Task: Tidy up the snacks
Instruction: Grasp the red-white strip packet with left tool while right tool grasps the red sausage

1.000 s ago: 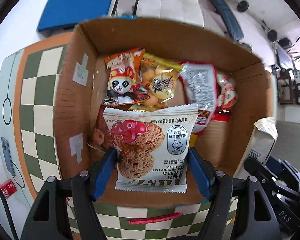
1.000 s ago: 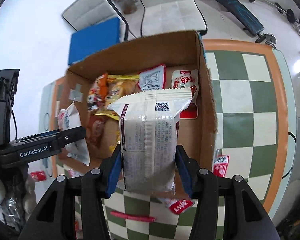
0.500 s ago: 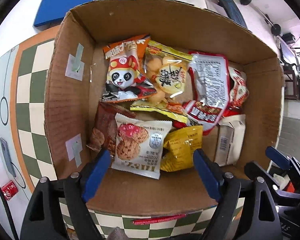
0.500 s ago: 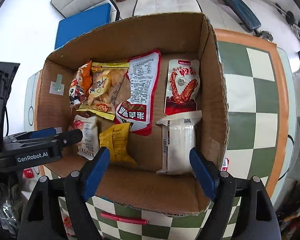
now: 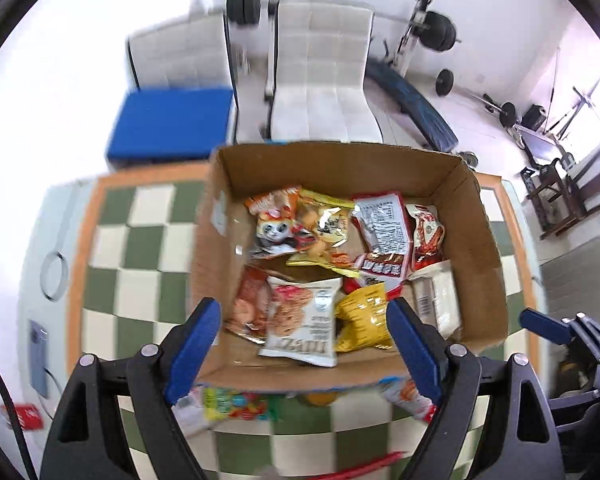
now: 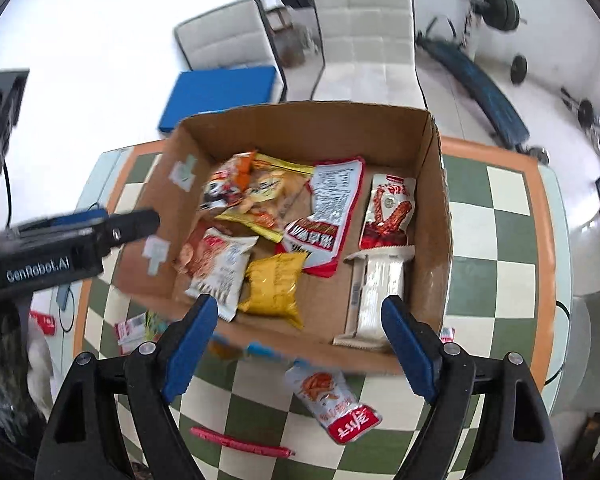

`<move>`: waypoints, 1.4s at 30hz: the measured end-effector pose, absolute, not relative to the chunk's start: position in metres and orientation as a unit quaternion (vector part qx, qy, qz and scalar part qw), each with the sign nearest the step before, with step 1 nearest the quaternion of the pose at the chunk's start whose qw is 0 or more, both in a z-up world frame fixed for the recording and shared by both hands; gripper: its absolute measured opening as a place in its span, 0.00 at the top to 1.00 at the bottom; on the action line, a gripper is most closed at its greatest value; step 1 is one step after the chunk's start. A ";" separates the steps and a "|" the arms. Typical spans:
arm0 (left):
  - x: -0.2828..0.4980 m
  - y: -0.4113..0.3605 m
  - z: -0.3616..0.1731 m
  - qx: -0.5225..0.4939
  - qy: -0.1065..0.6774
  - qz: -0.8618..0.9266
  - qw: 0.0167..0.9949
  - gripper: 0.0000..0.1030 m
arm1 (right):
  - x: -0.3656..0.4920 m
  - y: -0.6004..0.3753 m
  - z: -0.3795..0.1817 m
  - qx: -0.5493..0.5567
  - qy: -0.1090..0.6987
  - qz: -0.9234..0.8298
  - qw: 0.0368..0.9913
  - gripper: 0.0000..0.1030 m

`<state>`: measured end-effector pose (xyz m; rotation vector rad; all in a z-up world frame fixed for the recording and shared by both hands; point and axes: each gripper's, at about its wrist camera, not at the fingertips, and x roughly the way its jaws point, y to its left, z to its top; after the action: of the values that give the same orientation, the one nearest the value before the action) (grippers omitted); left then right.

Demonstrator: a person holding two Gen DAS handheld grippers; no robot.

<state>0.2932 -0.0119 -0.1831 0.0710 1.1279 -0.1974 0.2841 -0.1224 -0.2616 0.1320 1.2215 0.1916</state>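
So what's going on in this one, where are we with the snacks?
A person with a handheld gripper in each hand is packing snack packets into a cardboard box on a checkered table. Both the left gripper and the right gripper are open and empty, held above the box's near edge. The cookie packet and the white packet lie inside with several others. A few packets remain on the table, including a red-and-white one.

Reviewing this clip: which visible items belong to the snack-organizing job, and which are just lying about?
Job:
cardboard box
oat cookie packet
yellow packet
white packet
orange-red snack packet on the table
red stick snack

Lying about:
blue cushion
white chair
weight bench
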 end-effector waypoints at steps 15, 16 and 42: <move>0.197 0.097 -0.298 -0.012 0.650 -0.023 0.760 0.18 | 0.155 -0.113 -0.380 0.228 0.702 0.011 0.674 0.17; 0.192 0.106 -0.305 -0.022 0.658 -0.019 0.752 0.18 | 0.148 -0.113 -0.393 0.253 0.711 -0.002 0.656 0.17; 0.234 0.098 -0.395 0.281 0.707 -0.155 0.631 0.16 | 0.183 0.023 -0.459 0.074 0.787 0.031 0.611 0.67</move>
<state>0.2336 0.0981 -0.3954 0.6431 1.6183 -0.3548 0.1832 0.0233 -0.4594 0.1715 1.8173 0.0723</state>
